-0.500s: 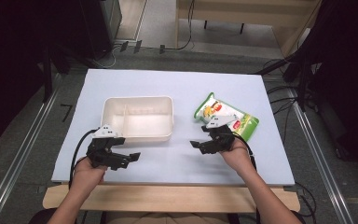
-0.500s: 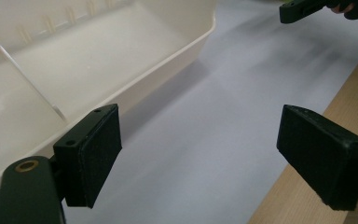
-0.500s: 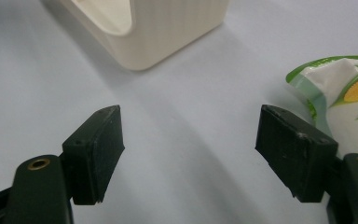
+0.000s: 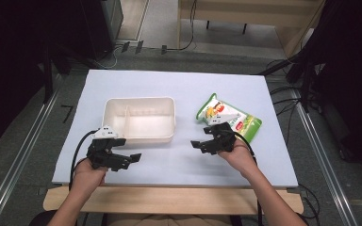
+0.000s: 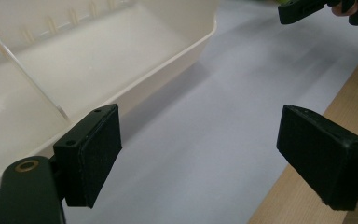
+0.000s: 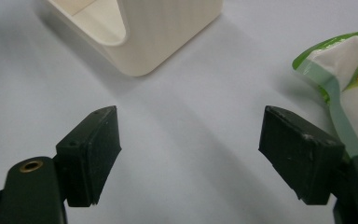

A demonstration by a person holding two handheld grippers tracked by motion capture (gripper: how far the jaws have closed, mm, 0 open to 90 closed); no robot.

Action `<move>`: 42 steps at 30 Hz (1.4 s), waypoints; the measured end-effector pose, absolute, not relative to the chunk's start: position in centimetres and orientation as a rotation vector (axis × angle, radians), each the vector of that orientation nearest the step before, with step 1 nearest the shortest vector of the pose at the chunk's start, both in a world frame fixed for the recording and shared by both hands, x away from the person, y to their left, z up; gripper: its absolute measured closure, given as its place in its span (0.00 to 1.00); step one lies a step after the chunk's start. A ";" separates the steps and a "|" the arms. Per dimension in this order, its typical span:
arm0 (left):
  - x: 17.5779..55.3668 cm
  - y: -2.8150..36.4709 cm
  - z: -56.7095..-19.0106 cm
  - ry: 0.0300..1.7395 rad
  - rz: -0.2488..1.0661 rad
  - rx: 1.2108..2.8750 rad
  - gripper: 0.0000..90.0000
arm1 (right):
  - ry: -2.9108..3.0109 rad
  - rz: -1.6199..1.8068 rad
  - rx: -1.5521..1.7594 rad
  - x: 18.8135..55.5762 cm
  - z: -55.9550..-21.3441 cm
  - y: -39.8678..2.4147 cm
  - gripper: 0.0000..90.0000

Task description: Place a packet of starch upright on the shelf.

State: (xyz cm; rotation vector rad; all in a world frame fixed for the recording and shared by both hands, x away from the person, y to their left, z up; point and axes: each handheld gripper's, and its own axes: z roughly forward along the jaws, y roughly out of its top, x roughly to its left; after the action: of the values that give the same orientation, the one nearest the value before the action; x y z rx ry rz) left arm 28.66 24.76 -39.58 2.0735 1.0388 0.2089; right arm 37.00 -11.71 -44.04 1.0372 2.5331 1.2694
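On white table sheet (image 4: 179,89): 1 cream tray (image 4: 140,120), 1 green snack pouch (image 4: 245,123), 2 handheld grippers.
Right gripper (image 4: 199,145) jaws wide apart, holding nothing; pouch just beside its right jaw, tray corner ahead-left. Left gripper (image 4: 133,158) equally wide, empty, near tray's front wall; bare sheet between.

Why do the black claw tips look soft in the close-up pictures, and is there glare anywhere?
In the left gripper view the left claw is near the lens and soft, and the cream tray looks washed out. In the right gripper view the right claw blurs too, and the tray casts a faint shadow. In the high view the table sheet is evenly lit and the surroundings are dark.
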 end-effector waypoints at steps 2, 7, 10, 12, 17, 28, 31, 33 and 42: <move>28.7 24.7 -39.6 1.038 0.213 2.073 0.16 | 2.527 1.263 1.033 36.9 -44.0 -11.6 0.23; 28.7 24.7 -39.6 1.036 0.213 2.074 0.16 | 2.558 1.275 1.012 36.9 -44.0 -11.7 0.22; 28.7 24.7 -39.6 1.035 0.213 2.075 0.16 | 2.588 1.312 0.988 36.9 -43.8 -11.8 0.21; 28.7 24.8 -39.5 1.042 0.217 2.070 0.16 | 2.583 1.308 0.992 37.0 -43.8 -11.8 0.21; 28.6 24.9 -39.5 1.044 0.218 2.065 0.16 | 2.591 1.292 1.000 37.0 -43.9 -11.8 0.21; 28.6 24.9 -39.4 1.035 0.222 2.068 0.16 | 2.578 1.318 1.003 37.3 -43.8 -12.1 0.29; 28.6 24.9 -39.4 1.036 0.223 2.068 0.16 | 2.579 1.303 1.004 37.3 -43.9 -12.1 0.30; 28.6 24.9 -39.4 1.036 0.223 2.067 0.16 | 2.575 1.301 1.003 37.3 -43.9 -12.1 0.30; 28.6 24.9 -39.4 1.034 0.223 2.069 0.16 | 2.557 1.306 1.013 37.5 -43.8 -12.6 0.39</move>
State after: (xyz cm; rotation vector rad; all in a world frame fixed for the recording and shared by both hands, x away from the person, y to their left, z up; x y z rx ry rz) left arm 28.56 24.89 -39.40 2.0689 1.0342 0.2230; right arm 37.50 -12.65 -43.80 1.0131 2.5573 1.3065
